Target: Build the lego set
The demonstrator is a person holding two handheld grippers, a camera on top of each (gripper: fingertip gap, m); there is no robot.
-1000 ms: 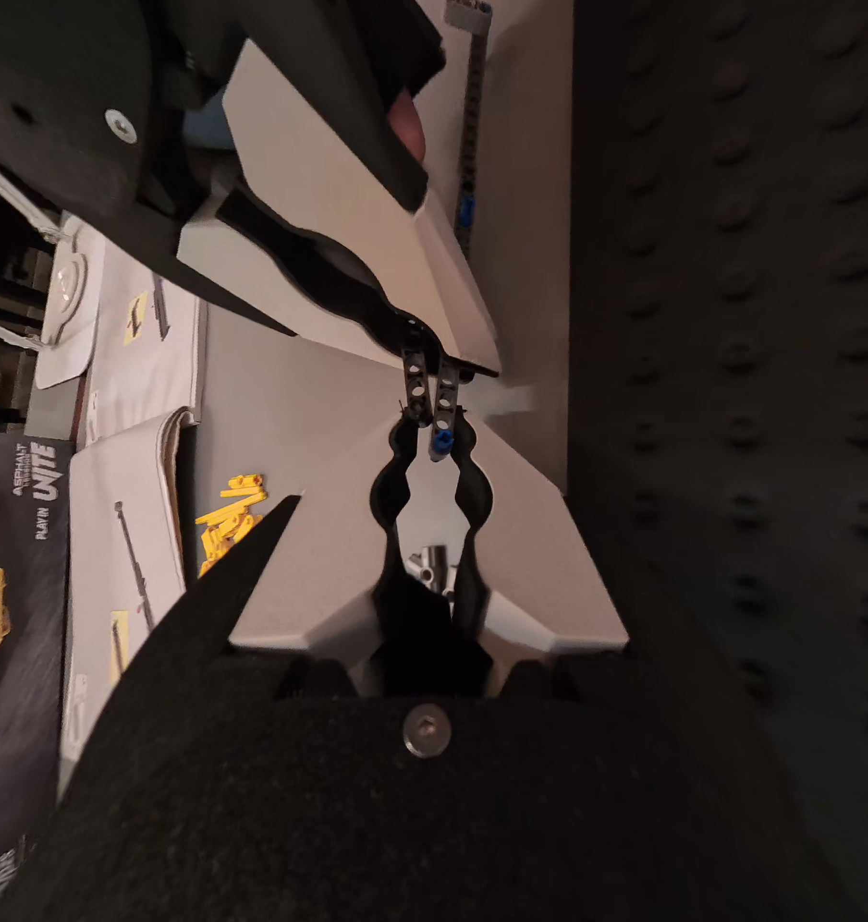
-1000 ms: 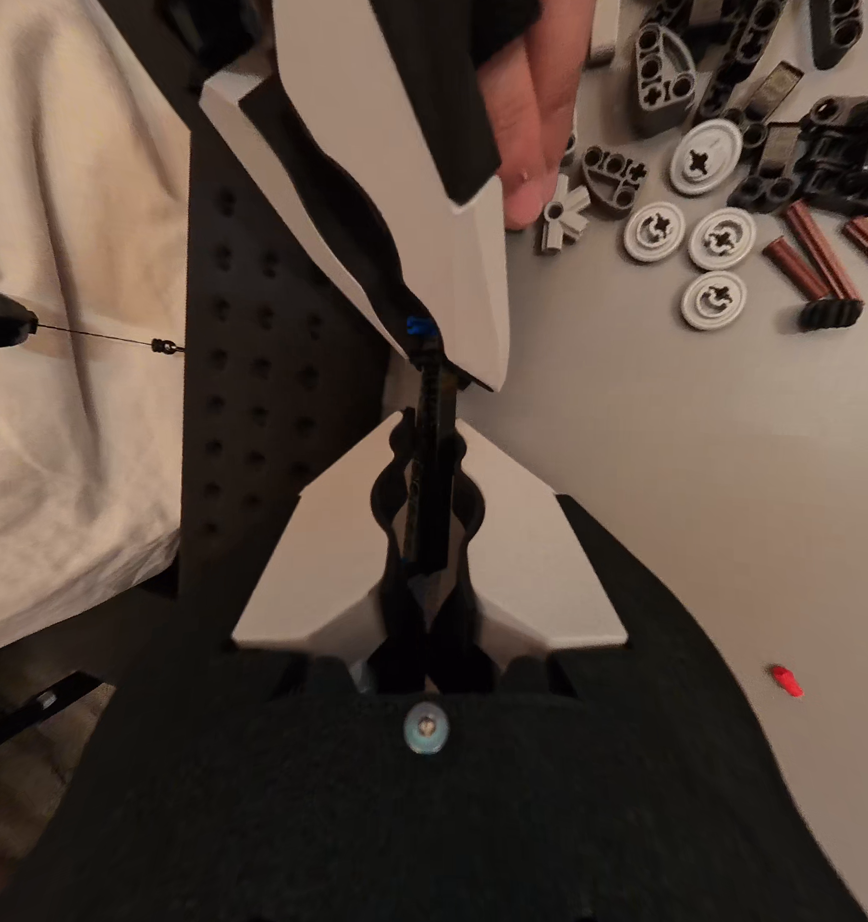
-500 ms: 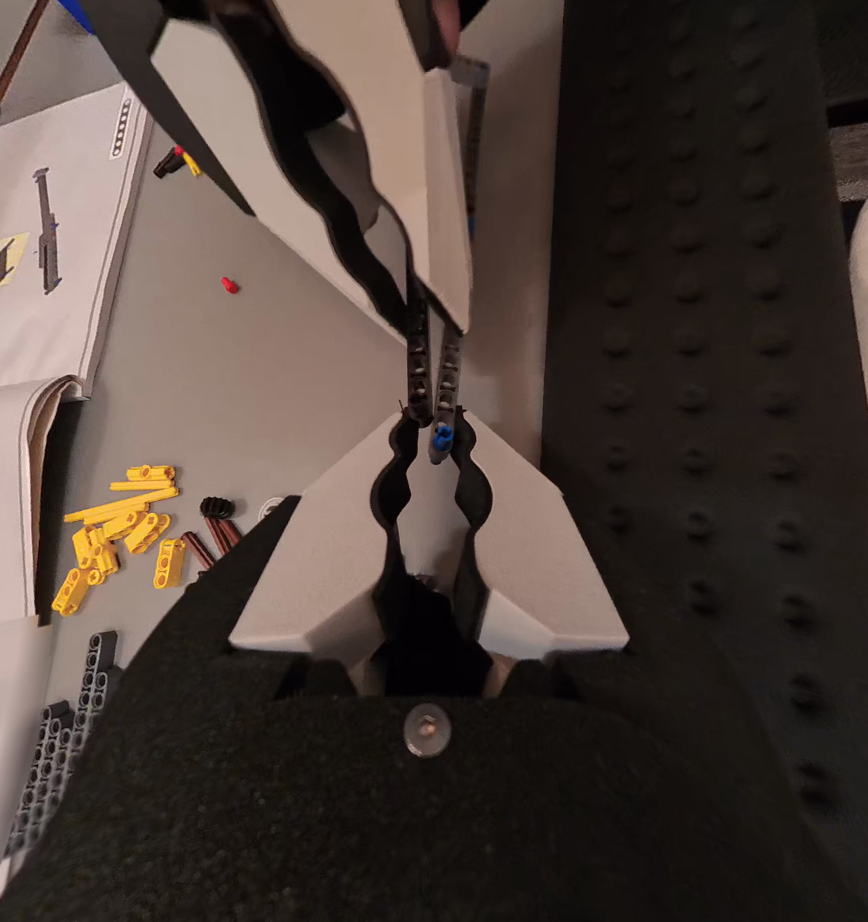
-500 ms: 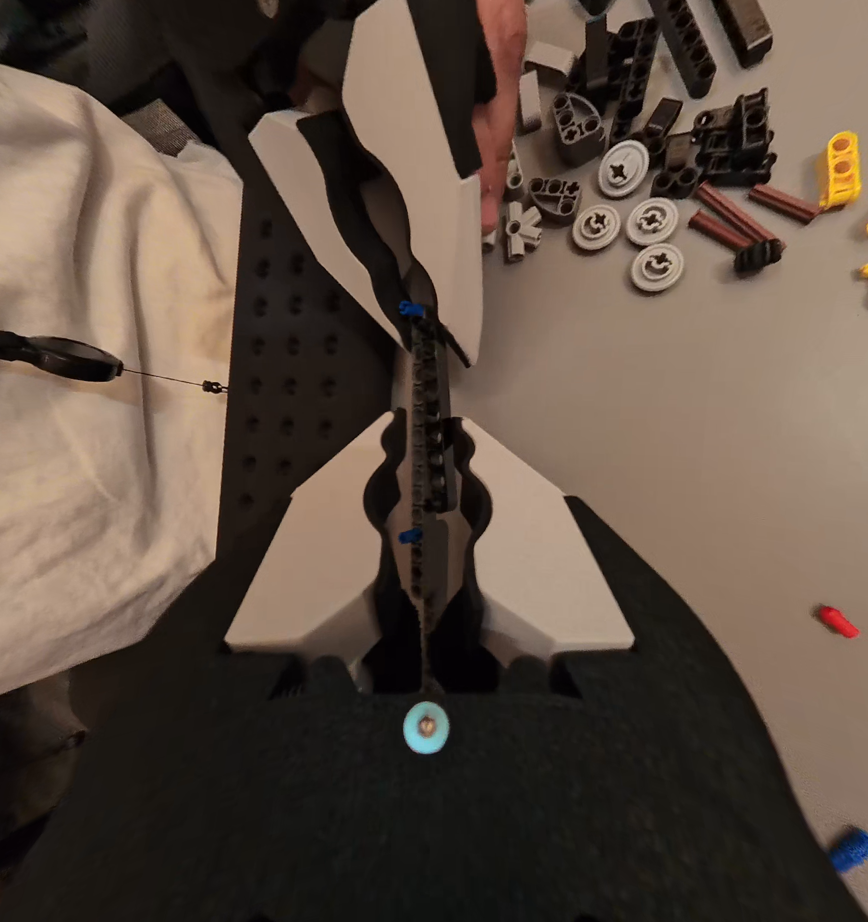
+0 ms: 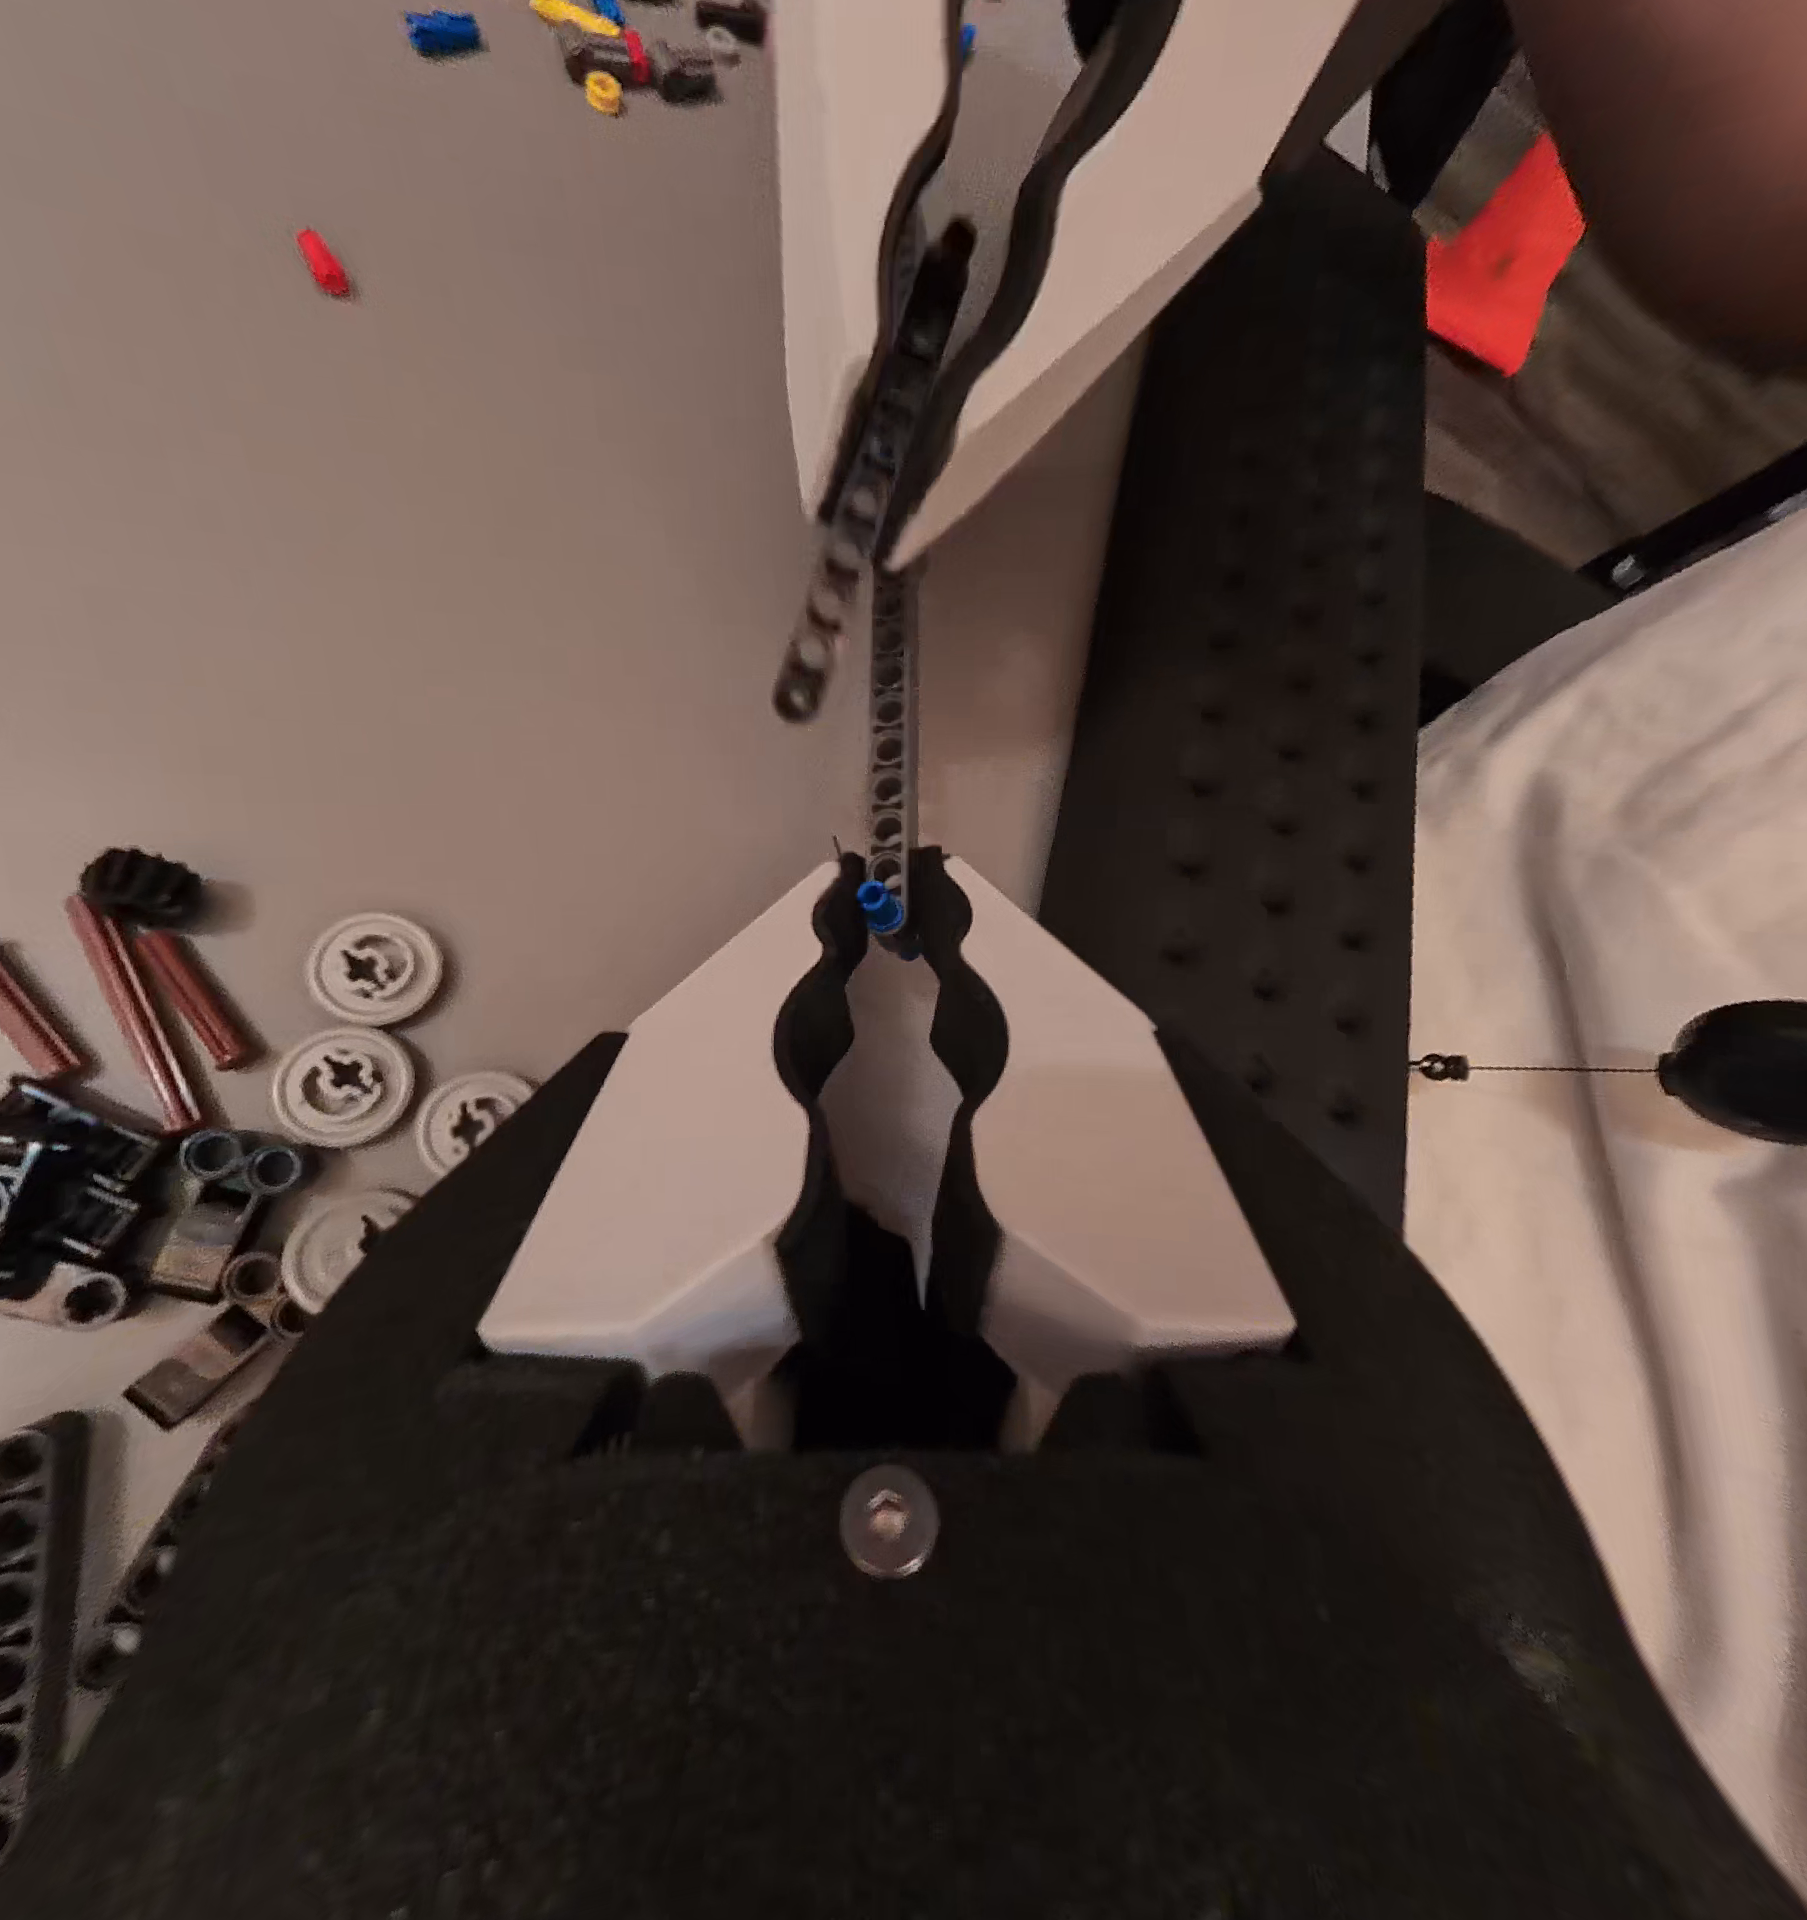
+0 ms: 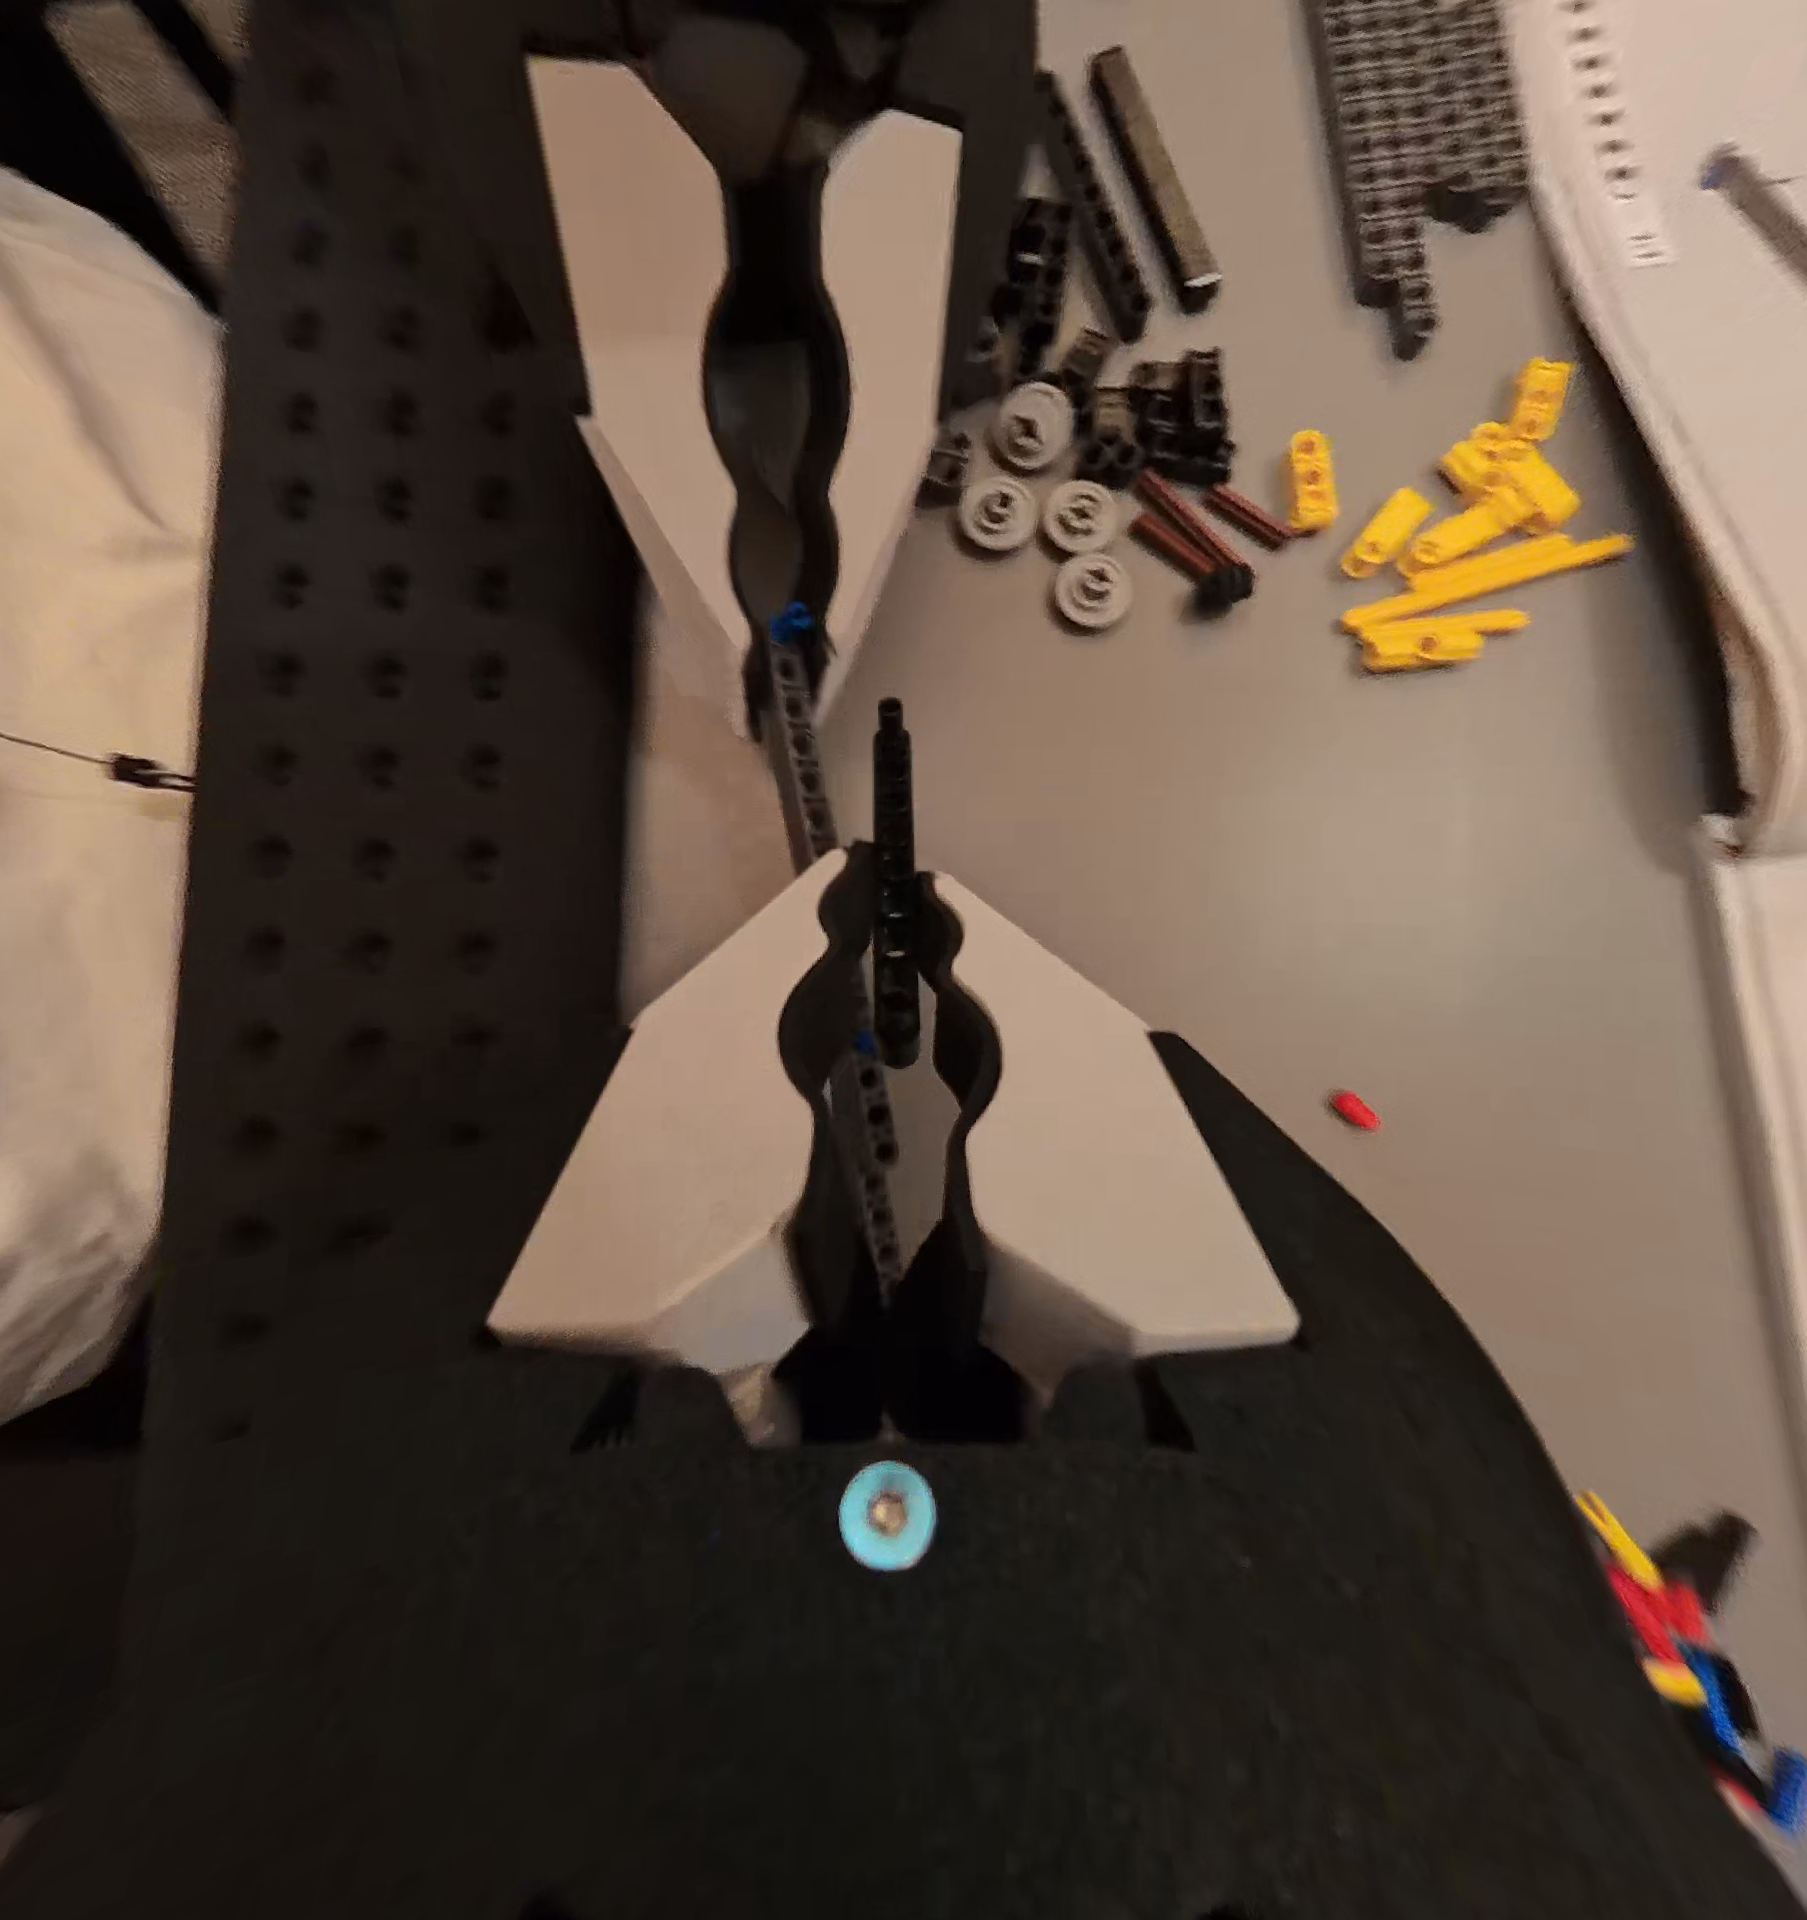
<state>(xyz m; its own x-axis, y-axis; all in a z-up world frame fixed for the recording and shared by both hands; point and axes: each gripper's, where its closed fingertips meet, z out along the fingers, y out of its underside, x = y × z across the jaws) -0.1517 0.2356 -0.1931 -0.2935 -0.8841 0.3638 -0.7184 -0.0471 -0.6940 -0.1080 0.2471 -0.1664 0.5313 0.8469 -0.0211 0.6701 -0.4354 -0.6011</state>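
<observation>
My left gripper [image 5: 891, 883] is shut on the end of a long grey beam [image 5: 891, 717] that has a blue pin [image 5: 881, 909] at the jaws. My right gripper [image 6: 894, 873] is shut on a shorter black beam [image 6: 894, 821] that sticks out past its tips. In the left wrist view the right gripper [image 5: 883, 551] comes in from the top, and the black beam [image 5: 826, 613] angles left, away from the grey beam. In the right wrist view the grey beam [image 6: 805, 769] runs from the left gripper [image 6: 790, 634] down behind my fingers.
A black perforated strip [image 6: 359, 727] lies along the table edge next to a white cloth [image 5: 1605, 1195]. Grey discs [image 5: 374, 966], brown axles [image 5: 140, 997], yellow pieces [image 6: 1481, 551], black beams [image 6: 1148, 177], a red pin [image 6: 1354, 1110] and an instruction booklet [image 6: 1730, 436] lie on the grey table [image 6: 1242, 883]. About 6 cm separates my left fingertips from my right.
The two grippers have drawn apart. The black beam's end, which lay alongside the grey beam at the left jaws, now stands clear of it. Both views have swung across the table.
</observation>
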